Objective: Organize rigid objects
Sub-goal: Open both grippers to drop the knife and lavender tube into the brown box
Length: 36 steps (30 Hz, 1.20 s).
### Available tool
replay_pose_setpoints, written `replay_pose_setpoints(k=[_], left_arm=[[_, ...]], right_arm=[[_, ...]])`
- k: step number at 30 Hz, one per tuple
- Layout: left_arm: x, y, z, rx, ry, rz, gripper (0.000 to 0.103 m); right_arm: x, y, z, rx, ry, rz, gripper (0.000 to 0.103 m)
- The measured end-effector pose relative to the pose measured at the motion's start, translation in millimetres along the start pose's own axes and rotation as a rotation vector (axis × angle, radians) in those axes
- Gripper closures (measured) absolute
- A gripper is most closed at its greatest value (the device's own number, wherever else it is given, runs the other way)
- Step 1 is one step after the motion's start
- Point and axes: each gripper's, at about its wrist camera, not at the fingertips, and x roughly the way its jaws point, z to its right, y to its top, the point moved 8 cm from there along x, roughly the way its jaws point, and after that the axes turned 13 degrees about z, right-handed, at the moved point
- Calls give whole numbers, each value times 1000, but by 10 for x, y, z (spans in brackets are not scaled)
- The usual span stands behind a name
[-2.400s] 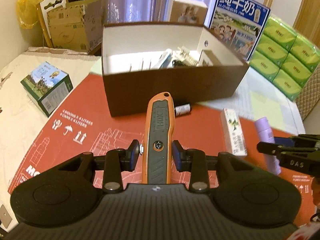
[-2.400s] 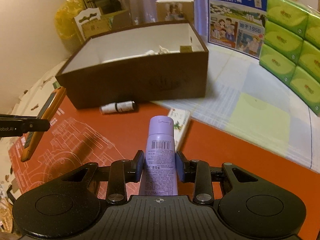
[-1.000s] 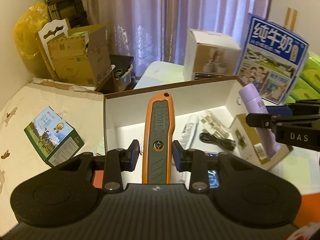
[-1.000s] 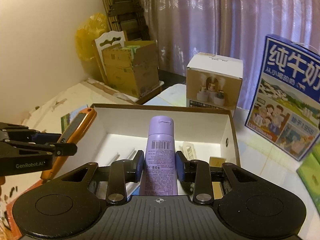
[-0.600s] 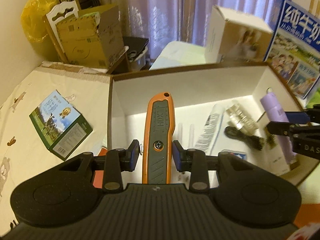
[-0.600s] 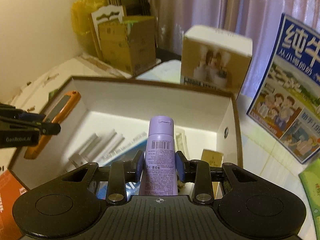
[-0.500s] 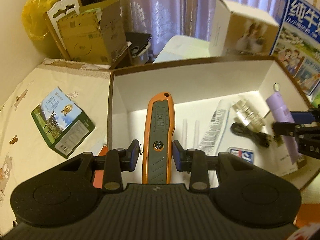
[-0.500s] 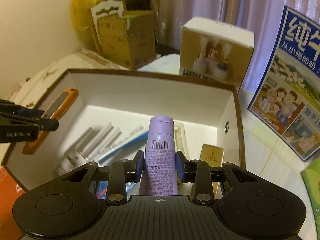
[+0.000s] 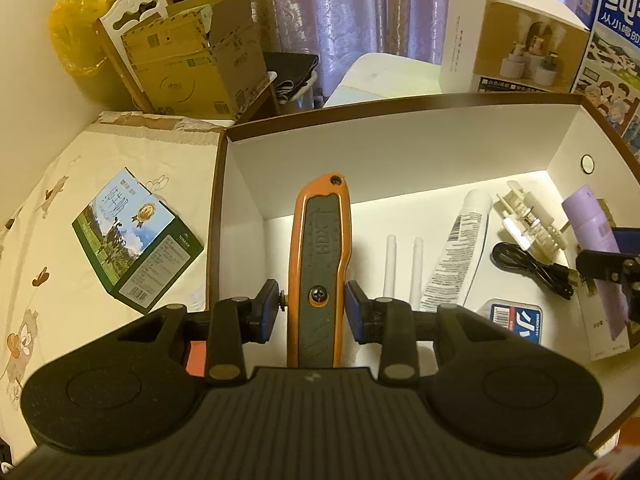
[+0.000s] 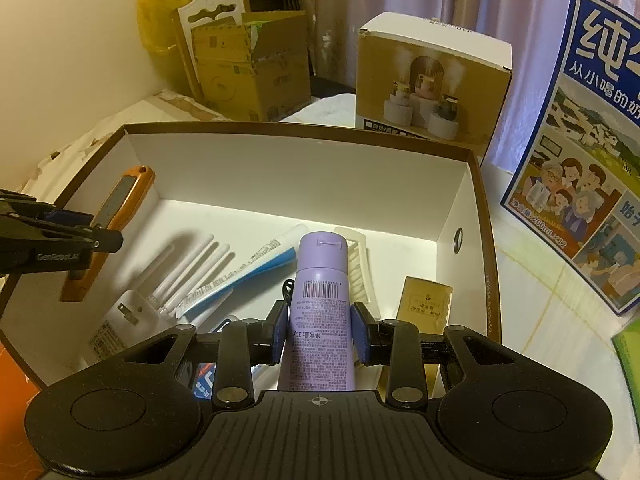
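Brown box, white-lined: landmark and collection point, open top, hence both tools tipped down into it. Left gripper: pinching orange utility knife mid-body, blade end forward, over the box's left side near its left wall, kept clear of the floor for a lay-down along bare white space. Right gripper: clamped on purple spray can at the label, cap forward, above the box's right half. Already lying flat on the box floor, presumably to save room: white tube, white sticks, black cable, gold carton against the right wall. Outside the box, left of it: green carton, unsorted. Judged step: release of both items not yet made.
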Motion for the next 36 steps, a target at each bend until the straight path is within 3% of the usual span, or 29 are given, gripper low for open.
replay_pose_setpoints(k=[12, 25, 36], left_arm=[[-135, 102, -64, 7, -25, 47, 69], [-436, 135, -112, 2, -63, 106, 49], [-660, 134, -111, -6, -79, 126, 48]], right_arm=[[-79, 22, 8, 3, -6, 12, 72], [-289, 138, -8, 12, -11, 77, 71], [-538, 76, -14, 67, -25, 93, 70]])
